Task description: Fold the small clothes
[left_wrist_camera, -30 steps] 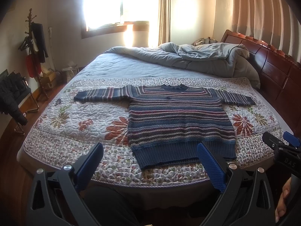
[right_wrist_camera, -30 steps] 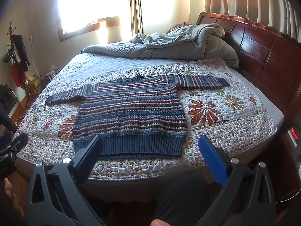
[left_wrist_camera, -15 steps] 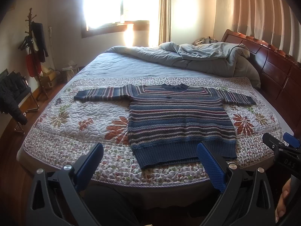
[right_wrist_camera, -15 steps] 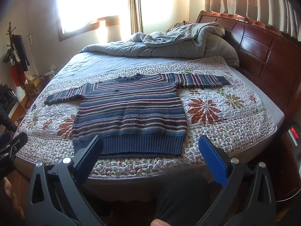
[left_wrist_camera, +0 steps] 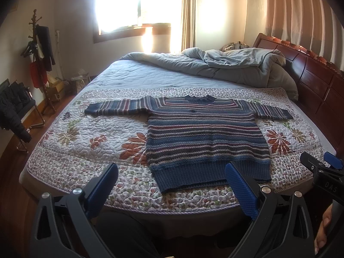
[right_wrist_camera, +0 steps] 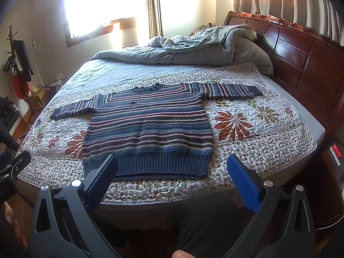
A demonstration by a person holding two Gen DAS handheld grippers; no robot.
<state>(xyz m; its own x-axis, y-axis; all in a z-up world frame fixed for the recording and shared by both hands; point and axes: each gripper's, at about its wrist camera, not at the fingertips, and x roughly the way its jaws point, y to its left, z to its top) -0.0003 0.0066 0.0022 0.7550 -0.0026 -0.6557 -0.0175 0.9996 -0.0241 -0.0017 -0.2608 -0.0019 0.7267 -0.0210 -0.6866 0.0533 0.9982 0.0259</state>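
Left wrist view: nearest me, my left gripper (left_wrist_camera: 172, 185) hangs spread wide, empty, short of the bed's edge. My right gripper (right_wrist_camera: 172, 182) is likewise spread and empty. Beyond both, a blue striped knitted sweater (left_wrist_camera: 204, 137) lies flat, sleeves outstretched, on a white floral quilted bedspread (left_wrist_camera: 96, 142). Farthest, a rumpled grey duvet (left_wrist_camera: 225, 64) is heaped.

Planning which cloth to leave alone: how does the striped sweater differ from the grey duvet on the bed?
The striped sweater lies spread flat, both sleeves out, on the floral quilt near the bed's front edge; the grey duvet is bunched in a rumpled heap at the far side by the headboard. The sweater is multicoloured knit, the duvet plain. Neither is touched by a gripper.
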